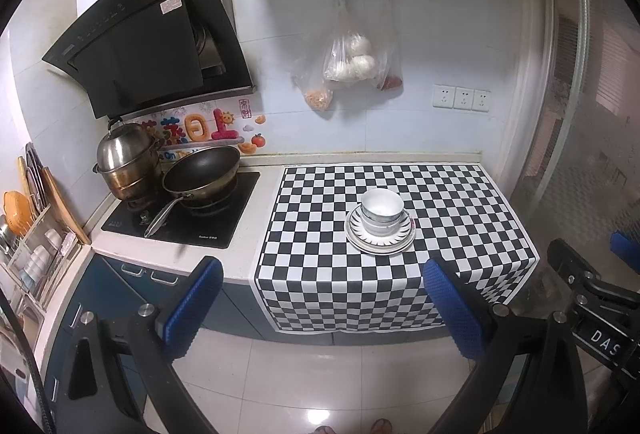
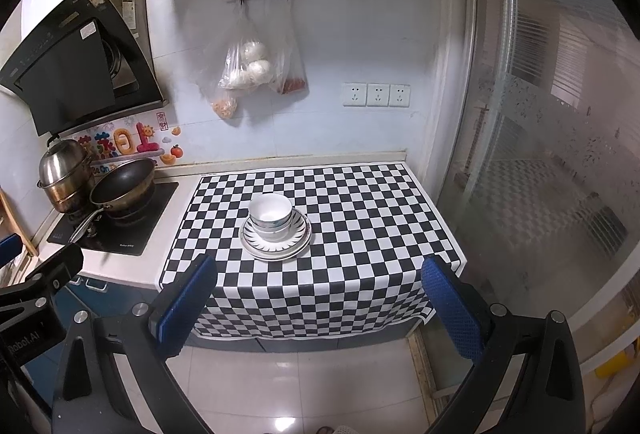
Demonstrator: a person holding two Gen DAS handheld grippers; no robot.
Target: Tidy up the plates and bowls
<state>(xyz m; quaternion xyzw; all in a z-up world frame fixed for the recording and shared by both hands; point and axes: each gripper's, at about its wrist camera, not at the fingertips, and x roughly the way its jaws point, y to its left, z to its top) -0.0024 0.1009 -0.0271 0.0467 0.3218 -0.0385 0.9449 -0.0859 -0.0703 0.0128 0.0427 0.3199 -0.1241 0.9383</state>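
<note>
- I see glossy glazed bowls [image 2: 271, 213] on smooth plates [image 2: 276, 248].
- The checkered cloth [image 2: 360, 218] looks matt.
- My fingers' blue pads [image 1: 192, 308] are rough, dimpled.
- The steamer pot [image 1: 124, 154] is shiny metal.

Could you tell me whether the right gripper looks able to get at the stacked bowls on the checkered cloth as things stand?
Probably yes. The right gripper is open and empty, held back off the counter edge, and nothing stands on the checkered cloth between it and the stacked bowls. They sit uncovered on the plates.
</note>
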